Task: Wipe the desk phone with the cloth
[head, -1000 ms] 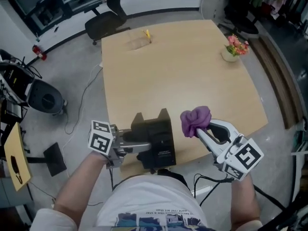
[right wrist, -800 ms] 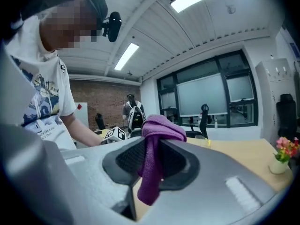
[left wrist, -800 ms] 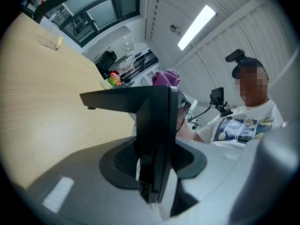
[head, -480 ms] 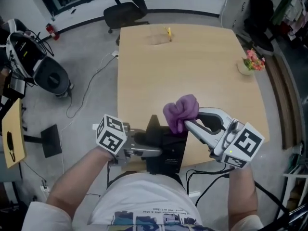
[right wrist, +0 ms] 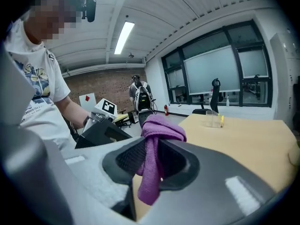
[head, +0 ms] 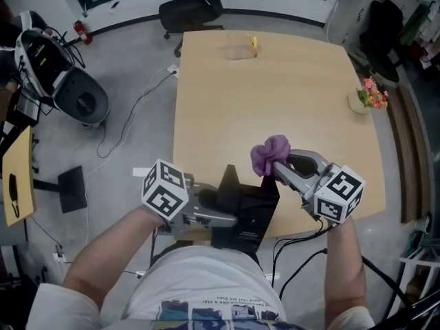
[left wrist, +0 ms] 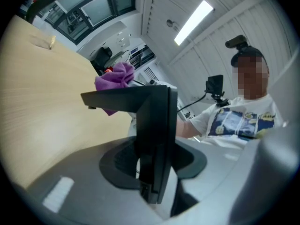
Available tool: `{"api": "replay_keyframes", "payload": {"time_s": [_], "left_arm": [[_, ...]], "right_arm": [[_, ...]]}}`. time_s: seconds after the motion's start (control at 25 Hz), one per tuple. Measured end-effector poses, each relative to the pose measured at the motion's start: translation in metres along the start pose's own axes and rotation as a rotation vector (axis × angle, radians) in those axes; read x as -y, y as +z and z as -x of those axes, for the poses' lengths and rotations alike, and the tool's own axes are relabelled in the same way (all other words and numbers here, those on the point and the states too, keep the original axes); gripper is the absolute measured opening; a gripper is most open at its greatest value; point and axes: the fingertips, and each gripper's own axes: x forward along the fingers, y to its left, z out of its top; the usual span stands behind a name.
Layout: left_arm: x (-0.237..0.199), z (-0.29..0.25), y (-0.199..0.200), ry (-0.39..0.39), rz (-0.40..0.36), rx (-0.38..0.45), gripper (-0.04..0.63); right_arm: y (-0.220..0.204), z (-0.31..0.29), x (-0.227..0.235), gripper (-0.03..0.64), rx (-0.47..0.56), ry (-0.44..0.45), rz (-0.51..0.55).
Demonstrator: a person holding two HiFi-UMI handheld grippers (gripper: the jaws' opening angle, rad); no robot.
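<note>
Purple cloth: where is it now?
Head view: the cloth sits clamped in the right gripper, bunched by the desk phone's far right corner.

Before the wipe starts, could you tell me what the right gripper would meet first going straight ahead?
Probably the bare table just beyond the phone, though its cloth might graze the phone's top; depth is unclear.
</note>
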Motion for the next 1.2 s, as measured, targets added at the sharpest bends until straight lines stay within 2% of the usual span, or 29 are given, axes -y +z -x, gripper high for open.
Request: {"api": "replay_keyframes", "payload": {"time_s": [0.16,0.36,0.48,0.6,0.8,0.96,1.08,1.2], "left_arm": [[0.0,-0.001,-0.003,-0.004,-0.002,-0.018,0.179],[0.003,-0.005,-0.005,-0.014,-0.005,-0.033,0.179],[0.006,-0.008,-0.004,-0.022,-0.012,-0.046,0.179],[0.008,-0.012,-0.003,-0.029,-0.017,-0.06,0.179],[0.017,-0.016,-0.004,-0.045,-0.037,-0.075,0.179],[0.021,-0.016,-0.006,-0.048,-0.043,-0.071,0.179],[0.019,-0.013,-0.006,-0.042,-0.045,-0.063,0.179],[0.015,-0.006,-0.003,-0.035,-0.045,-0.049,0.179]], "right_arm": [[0.032,0.011,-0.011,0.089,0.072,0.016,0.022],[0.09,0.023,-0.059,0.089,0.17,0.151,0.136],[0.103,0.02,-0.093,0.089,0.163,0.259,0.205],[0.091,0.007,-0.107,0.089,0.088,0.315,0.258],[0.059,-0.018,-0.093,0.089,-0.053,0.299,0.291],[0.038,-0.031,-0.068,0.089,-0.124,0.239,0.292],[0.032,-0.032,-0.049,0.089,-0.111,0.176,0.25],[0.033,-0.023,-0.019,0.089,-0.05,0.055,0.164]]}}
